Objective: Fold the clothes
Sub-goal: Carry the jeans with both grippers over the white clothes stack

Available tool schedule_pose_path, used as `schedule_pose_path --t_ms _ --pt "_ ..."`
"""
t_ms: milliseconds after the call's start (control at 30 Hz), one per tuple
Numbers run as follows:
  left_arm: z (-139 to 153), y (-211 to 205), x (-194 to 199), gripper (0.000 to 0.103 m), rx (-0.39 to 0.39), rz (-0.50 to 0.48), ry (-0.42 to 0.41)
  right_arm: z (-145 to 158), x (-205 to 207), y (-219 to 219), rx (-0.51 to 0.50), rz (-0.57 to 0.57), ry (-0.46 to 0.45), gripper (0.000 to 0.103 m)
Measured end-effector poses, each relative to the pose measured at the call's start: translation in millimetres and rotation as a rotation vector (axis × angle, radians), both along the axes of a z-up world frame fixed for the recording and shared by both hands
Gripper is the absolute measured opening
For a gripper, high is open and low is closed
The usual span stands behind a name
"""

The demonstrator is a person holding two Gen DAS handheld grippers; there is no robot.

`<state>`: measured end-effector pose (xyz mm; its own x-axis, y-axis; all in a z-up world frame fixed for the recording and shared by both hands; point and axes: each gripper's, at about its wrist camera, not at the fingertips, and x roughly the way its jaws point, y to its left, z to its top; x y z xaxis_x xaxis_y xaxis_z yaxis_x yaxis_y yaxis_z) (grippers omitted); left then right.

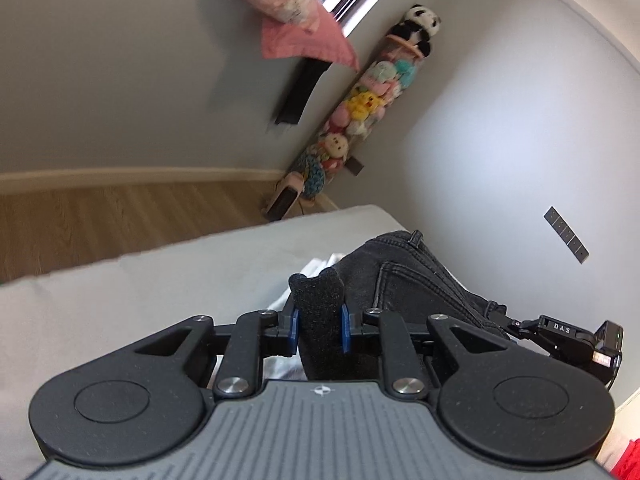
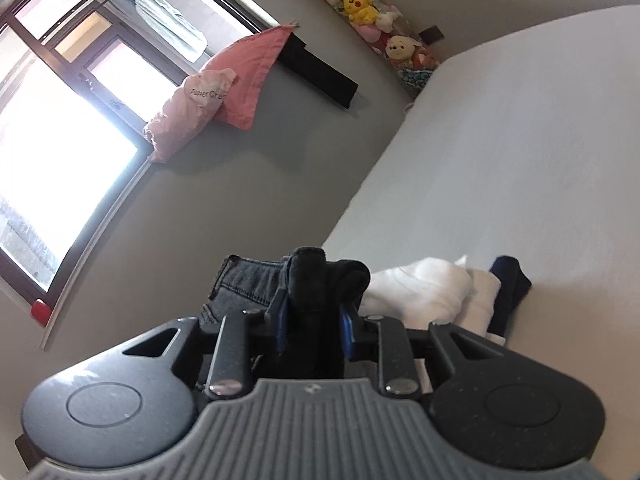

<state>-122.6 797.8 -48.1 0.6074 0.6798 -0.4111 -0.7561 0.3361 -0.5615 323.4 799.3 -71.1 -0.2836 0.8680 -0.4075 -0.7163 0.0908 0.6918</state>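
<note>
Dark grey jeans [image 1: 416, 276] bunched at centre-right of left wrist view, lying on bed [image 1: 140, 300], partly over white garment [image 1: 316, 270]. Left tool [image 1: 319, 326] pinching black fabric fold between blue pads. Right tool [image 2: 314, 326] likewise clamped on black fabric, jeans [image 2: 248, 280] just behind at centre. White garment [image 2: 420, 288] and dark navy piece [image 2: 510, 292] right of centre. Plush-toy column [image 1: 360, 112] upper middle, against wall.
</note>
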Motion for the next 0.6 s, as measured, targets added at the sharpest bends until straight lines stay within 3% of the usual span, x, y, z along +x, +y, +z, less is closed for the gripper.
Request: schedule_pose_path --t_ms 67,233,600 --pt "3 3 0 0.022 0.008 -0.010 0.001 2 0 5 -0.017 -0.011 -0.010 0.028" --pt "-31 15 -2 0.022 -0.056 -0.013 0.018 -20 -2 8 -0.105 -0.047 -0.024 0.028" --pt "-56 24 2 0.025 -0.092 -0.035 0.044 -50 -2 11 -0.141 -0.099 -0.029 0.031"
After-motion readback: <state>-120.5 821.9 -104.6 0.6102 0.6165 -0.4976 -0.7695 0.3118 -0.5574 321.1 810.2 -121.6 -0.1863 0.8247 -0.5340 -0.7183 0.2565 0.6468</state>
